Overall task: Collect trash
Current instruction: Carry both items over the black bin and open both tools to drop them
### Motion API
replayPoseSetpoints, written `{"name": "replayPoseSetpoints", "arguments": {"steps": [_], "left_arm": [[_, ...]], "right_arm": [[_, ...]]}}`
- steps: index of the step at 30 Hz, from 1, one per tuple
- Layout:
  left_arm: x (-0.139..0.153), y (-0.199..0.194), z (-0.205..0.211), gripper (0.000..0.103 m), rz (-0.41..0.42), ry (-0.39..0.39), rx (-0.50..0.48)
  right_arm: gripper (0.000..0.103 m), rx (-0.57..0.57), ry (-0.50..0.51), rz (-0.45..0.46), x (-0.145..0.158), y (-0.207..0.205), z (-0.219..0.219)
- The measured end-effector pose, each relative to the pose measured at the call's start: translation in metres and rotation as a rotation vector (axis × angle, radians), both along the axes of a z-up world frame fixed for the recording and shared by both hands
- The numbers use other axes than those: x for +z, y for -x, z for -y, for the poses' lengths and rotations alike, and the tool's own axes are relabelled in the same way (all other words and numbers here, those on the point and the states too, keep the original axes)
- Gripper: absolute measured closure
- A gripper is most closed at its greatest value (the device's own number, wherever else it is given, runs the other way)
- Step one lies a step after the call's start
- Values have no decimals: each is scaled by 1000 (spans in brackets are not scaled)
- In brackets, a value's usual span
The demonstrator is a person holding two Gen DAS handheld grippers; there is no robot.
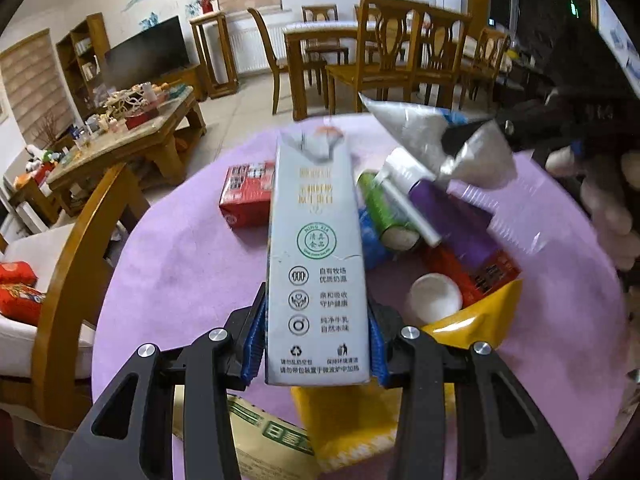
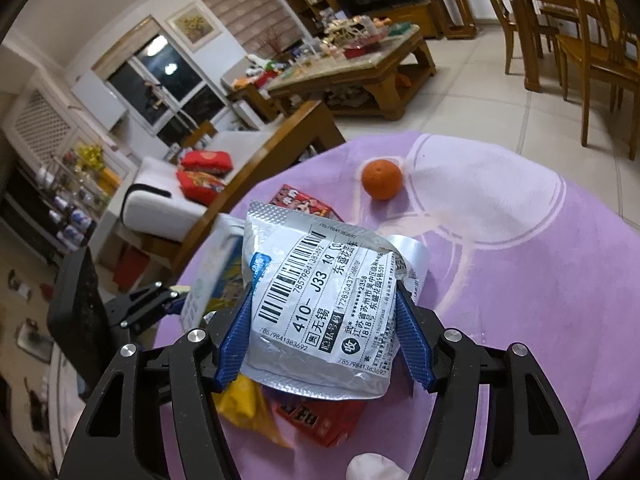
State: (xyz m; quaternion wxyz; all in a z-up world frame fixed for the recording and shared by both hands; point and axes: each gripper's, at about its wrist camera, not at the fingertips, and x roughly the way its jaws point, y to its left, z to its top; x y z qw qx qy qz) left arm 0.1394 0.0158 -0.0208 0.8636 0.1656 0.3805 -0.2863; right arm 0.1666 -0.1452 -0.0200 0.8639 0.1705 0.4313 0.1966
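My left gripper [image 1: 316, 344] is shut on a tall grey milk carton [image 1: 316, 248] and holds it above the round table with a purple cloth [image 1: 180, 272]. My right gripper [image 2: 324, 320] is shut on a silver courier bag [image 2: 324, 304] with a barcode label; it also shows in the left wrist view [image 1: 444, 140], held above the trash pile. The pile holds a purple roll [image 1: 460, 224], a green roll [image 1: 384, 208], a white cup [image 1: 436, 296], a yellow wrapper [image 1: 476, 320] and a red box [image 1: 248, 196]. The left gripper [image 2: 168, 300] shows at the left of the right wrist view.
An orange [image 2: 382, 179] sits on the cloth beyond the courier bag. A wooden chair back [image 1: 80, 264] stands at the table's left. A cluttered coffee table [image 1: 132, 136] and a dining set [image 1: 400, 52] stand further off. A brown paper package [image 1: 260, 428] lies under the left gripper.
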Motion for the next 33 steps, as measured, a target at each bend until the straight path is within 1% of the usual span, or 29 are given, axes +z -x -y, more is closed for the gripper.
{"name": "replayPoseSetpoints", "arguments": {"steps": [2, 8, 11, 14, 15, 17, 18, 20, 21, 23, 25, 28, 29, 30, 33], "left_arm": [[7, 11, 0, 61, 13, 35, 2], [19, 36, 14, 61, 55, 71, -9], [28, 47, 25, 61, 60, 117, -19], [38, 63, 45, 61, 62, 165, -56], [43, 69, 58, 61, 66, 182, -78], [49, 80, 78, 61, 70, 207, -120], [52, 87, 96, 61, 62, 224, -155], [56, 97, 124, 61, 49, 249, -205], [58, 103, 148, 61, 36, 264, -245], [58, 108, 178, 61, 20, 273, -291], [53, 116, 217, 61, -4, 272, -344], [43, 125, 271, 61, -45, 268, -408], [39, 127, 285, 61, -58, 268, -423], [33, 131, 304, 61, -75, 266, -443], [21, 135, 344, 61, -107, 249, -474]], "right_arm": [[38, 6, -15, 17, 4, 9, 1], [38, 6, -49, 94, 26, 52, 19], [38, -14, -57, 140, 43, 82, 39], [38, -73, -29, 201, 58, 119, 77], [38, -91, -23, 213, 62, 128, 87], [38, -150, -5, 237, 67, 154, 121], [38, -171, -1, 242, 68, 163, 133], [38, -235, 3, 246, 66, 189, 171], [38, -263, 7, 246, 64, 200, 186], [38, -322, 18, 241, 59, 220, 217], [38, -394, 20, 219, 49, 245, 255], [38, -481, 32, 179, 29, 279, 299], [38, -506, 39, 163, 22, 291, 311], [38, -517, 45, 169, 16, 299, 320], [38, -563, 44, 136, -6, 325, 348]]}}
